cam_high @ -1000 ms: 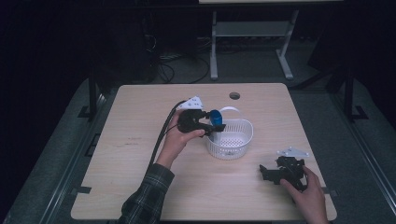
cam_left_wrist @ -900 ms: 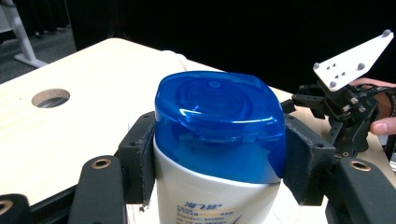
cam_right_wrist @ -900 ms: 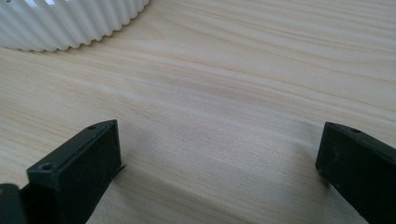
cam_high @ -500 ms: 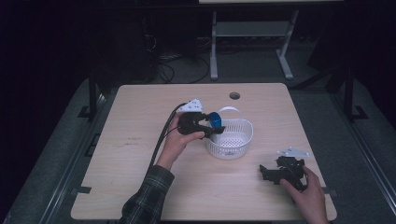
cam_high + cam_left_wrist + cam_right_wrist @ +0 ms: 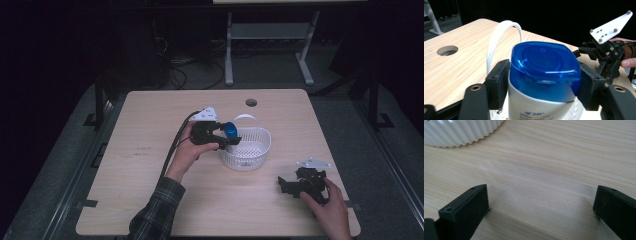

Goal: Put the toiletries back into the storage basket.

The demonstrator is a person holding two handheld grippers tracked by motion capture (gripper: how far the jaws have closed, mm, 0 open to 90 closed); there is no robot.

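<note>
Bottle (image 5: pixel 541 82), white body with a blue flip cap (image 5: pixel 544 66), sits between the pads of the left gripper (image 5: pixel 229 139), cap end toward the camera in the left gripper view. Pads (image 5: pixel 499 85) flank the cap and shoulder on both sides, and the jaws have just been opening a little with the bottle between them. Contact on the right pad looks real, the left side less sure, so the grip is probably loosening rather than gone. From the high view the bottle hangs over the near-left rim of the white slotted basket (image 5: pixel 260 150), not yet resting on its perforated floor. Basket handle (image 5: pixel 499 37) arcs up behind the cap.

Progress call: the carry to the basket looks done, the release is starting, and the drop into the basket is what's left. After that the left hand (image 5: pixel 187 152) has to back out clear of the rim.

Right gripper (image 5: pixel 295 186) rests idle on the wooden table (image 5: pixel 150 200), well apart from the basket toward the near right corner. Its jaws stand wide with nothing between them, bare wood in the gap in the right gripper view, ribbed basket wall (image 5: pixel 461 132) off at the top. Right hand (image 5: pixel 327 210) holds it from behind. No other loose items on the table that I can see.
</note>
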